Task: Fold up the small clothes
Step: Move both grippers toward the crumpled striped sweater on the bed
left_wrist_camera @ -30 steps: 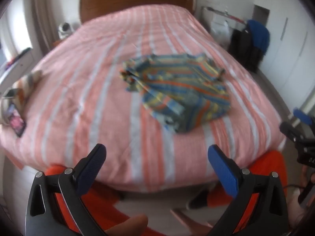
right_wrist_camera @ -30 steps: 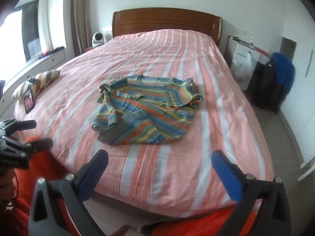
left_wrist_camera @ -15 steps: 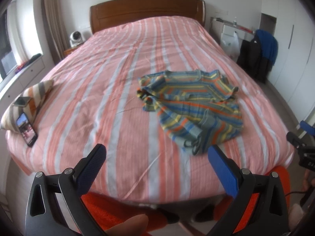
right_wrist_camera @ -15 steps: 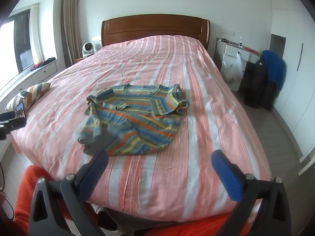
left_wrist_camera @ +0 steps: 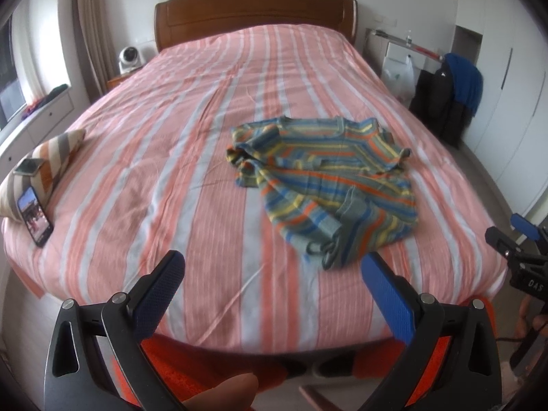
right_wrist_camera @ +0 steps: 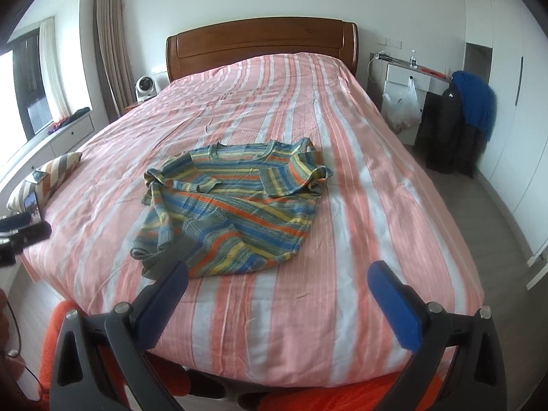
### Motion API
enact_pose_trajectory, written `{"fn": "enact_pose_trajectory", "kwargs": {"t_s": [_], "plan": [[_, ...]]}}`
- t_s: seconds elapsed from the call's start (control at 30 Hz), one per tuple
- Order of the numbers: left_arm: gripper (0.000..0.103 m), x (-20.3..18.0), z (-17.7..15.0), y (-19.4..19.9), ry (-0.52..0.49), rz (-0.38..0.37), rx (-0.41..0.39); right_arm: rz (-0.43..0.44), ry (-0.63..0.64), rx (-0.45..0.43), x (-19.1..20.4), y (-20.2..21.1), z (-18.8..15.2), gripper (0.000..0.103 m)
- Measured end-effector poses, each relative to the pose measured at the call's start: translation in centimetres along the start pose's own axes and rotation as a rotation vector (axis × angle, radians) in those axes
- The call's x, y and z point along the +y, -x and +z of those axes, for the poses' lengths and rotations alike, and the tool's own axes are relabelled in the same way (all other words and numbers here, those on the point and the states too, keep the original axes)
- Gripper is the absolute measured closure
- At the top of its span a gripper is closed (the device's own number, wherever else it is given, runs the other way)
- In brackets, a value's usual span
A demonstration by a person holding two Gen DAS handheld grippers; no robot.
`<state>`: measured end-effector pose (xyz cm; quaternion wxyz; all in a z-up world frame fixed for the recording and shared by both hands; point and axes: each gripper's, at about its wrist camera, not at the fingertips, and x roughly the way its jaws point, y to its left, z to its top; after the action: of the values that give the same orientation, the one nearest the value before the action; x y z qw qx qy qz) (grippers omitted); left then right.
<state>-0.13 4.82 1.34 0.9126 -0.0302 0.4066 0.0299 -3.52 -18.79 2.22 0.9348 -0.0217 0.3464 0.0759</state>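
A small striped knit sweater (left_wrist_camera: 328, 178) in blue, orange, yellow and grey lies crumpled on the pink striped bed (left_wrist_camera: 191, 157); it also shows in the right wrist view (right_wrist_camera: 236, 205). My left gripper (left_wrist_camera: 272, 274) is open and empty, held above the foot of the bed, short of the sweater and to its left. My right gripper (right_wrist_camera: 279, 282) is open and empty, held above the foot edge just in front of the sweater's hem. The right gripper's body shows at the right edge of the left wrist view (left_wrist_camera: 520, 250).
A striped pillow (left_wrist_camera: 48, 161) with two phones (left_wrist_camera: 34, 215) lies at the bed's left edge. A wooden headboard (right_wrist_camera: 260, 44) stands at the far end. A chair with dark and blue clothes (right_wrist_camera: 459, 123) and a desk stand on the right.
Both grippers have risen and moved in over the foot of the bed, so the sweater looks nearer. Both stay open. The sweater has not moved.
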Motion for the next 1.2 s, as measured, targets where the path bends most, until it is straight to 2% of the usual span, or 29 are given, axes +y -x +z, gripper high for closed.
{"fn": "enact_pose_trajectory", "kwargs": {"t_s": [0.2,0.43,0.57,0.83,1.0,1.2], "plan": [[0.0,-0.9,-0.7,-0.5,-0.031,-0.006,0.018,-0.001,-0.011,0.011,-0.2,-0.1,-0.3,0.0],[0.0,-0.6,0.1,-0.1,-0.032,-0.003,-0.004,-0.011,0.006,0.0,0.0,0.3,-0.1,0.0],[0.0,-0.4,0.8,0.0,-0.04,0.027,-0.029,-0.011,0.036,-0.025,0.7,0.7,0.2,0.0],[0.0,1.2,0.8,0.0,-0.004,0.032,-0.029,-0.025,0.08,-0.081,1.0,1.9,0.4,0.0],[0.0,1.1,0.9,0.5,-0.004,0.02,-0.036,-0.01,0.057,-0.089,0.7,2.1,0.6,0.0],[0.0,1.3,1.4,0.9,0.025,-0.02,-0.05,-0.012,0.104,-0.129,1.6,2.9,0.9,0.0]]}}
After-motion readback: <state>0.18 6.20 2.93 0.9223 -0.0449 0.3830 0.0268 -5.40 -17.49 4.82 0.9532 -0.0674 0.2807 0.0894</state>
